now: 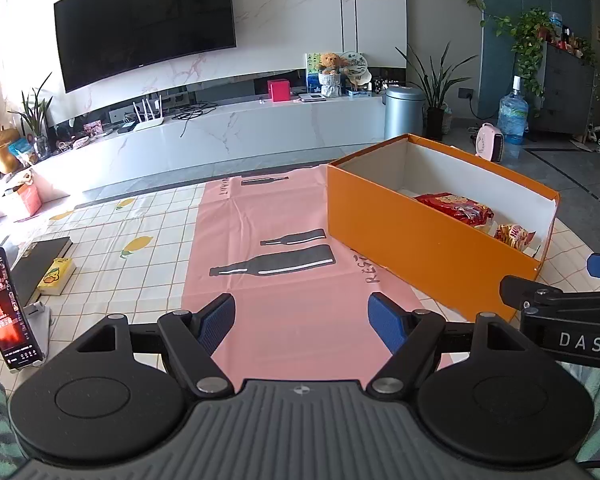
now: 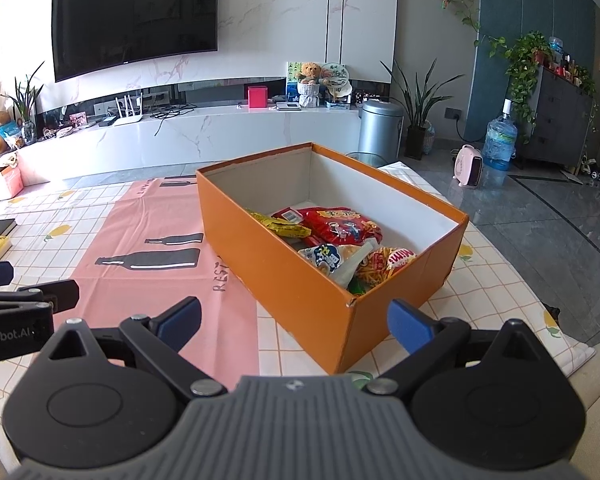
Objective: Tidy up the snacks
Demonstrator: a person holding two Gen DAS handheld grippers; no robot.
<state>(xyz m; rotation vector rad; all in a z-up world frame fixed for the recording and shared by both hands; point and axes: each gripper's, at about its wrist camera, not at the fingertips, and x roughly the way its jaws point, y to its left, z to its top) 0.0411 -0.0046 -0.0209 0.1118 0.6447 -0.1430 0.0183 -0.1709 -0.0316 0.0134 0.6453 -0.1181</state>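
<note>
An orange cardboard box [image 2: 284, 280] stands open on the table; it also shows in the left wrist view [image 1: 420, 240]. Inside lie several snack packets: a red packet [image 2: 340, 228], a yellow packet [image 2: 280, 226], a white and blue packet [image 2: 332, 260] and an orange Mimi packet [image 2: 388, 264]. The red packet [image 1: 456, 208] shows in the left wrist view too. My right gripper [image 2: 296, 322] is open and empty just before the box's near corner. My left gripper [image 1: 302, 320] is open and empty over the pink mat [image 1: 268, 280], left of the box.
A phone on a stand [image 1: 8, 312], a black book [image 1: 40, 264] and a small yellow box [image 1: 56, 276] sit at the table's left. The table's right edge [image 2: 540, 280] drops to the floor. A TV cabinet [image 2: 220, 136] stands beyond the table.
</note>
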